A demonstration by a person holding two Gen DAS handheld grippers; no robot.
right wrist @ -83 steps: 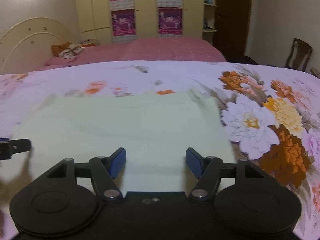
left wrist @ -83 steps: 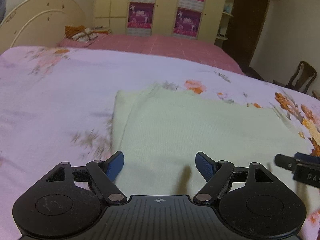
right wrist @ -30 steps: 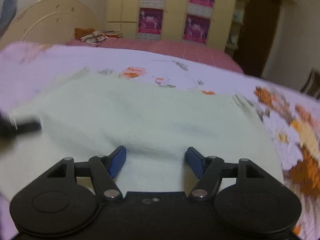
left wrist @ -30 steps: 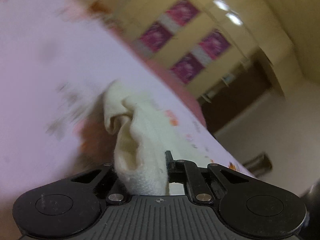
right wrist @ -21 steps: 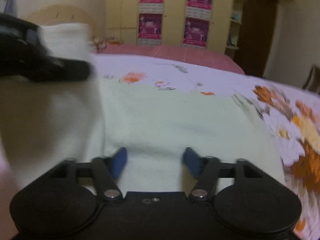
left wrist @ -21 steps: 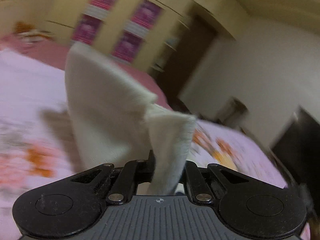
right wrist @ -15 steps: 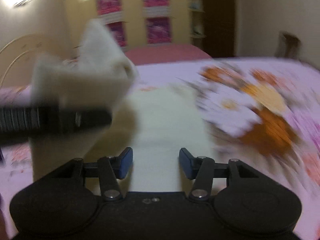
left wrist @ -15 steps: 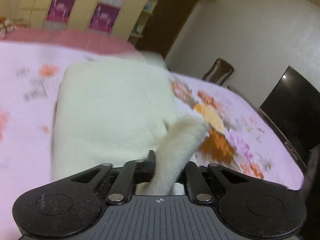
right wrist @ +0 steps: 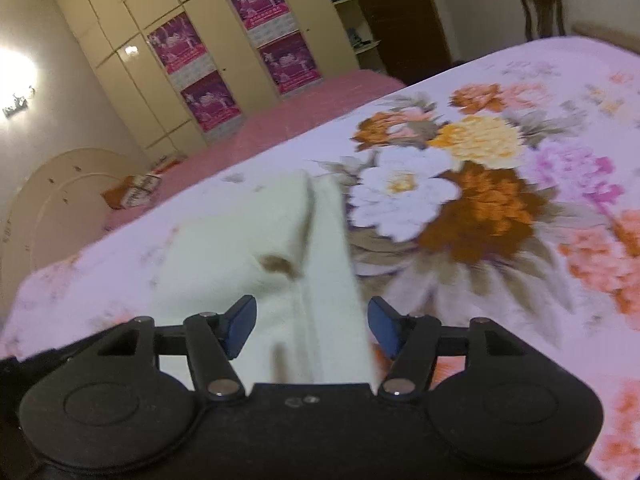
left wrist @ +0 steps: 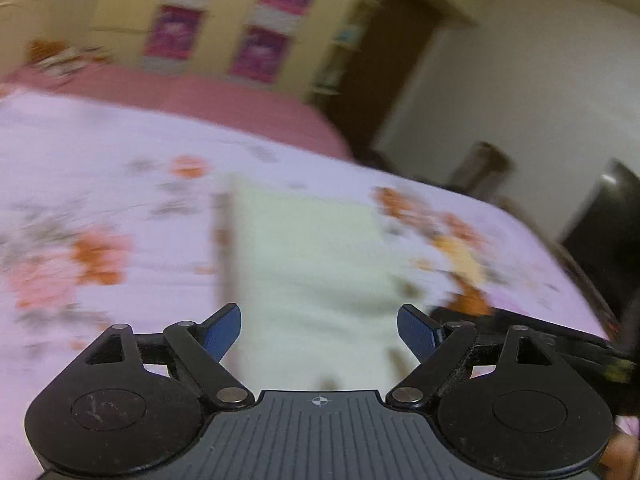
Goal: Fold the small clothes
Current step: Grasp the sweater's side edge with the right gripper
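Overlap on folded cloth [right wrist: 280, 248] shows only past right tongs [right wrist: 312, 326].

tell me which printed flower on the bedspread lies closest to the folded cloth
The big white flower with the yellow centre, right beside the pale folded cloth. The yellow, brown and pink blooms all sit farther out.

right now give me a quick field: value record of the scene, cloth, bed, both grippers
cloth: pale cream garment, folded over itself, lying on the bed
surface: floral bedspread
left gripper: open, jaws have just been opening, nothing pinched, cloth lies beyond them
right gripper: open, jaws have just been opening, pads clear of the cloth that shows between them
background: cream wardrobe with pink posters; wooden chair
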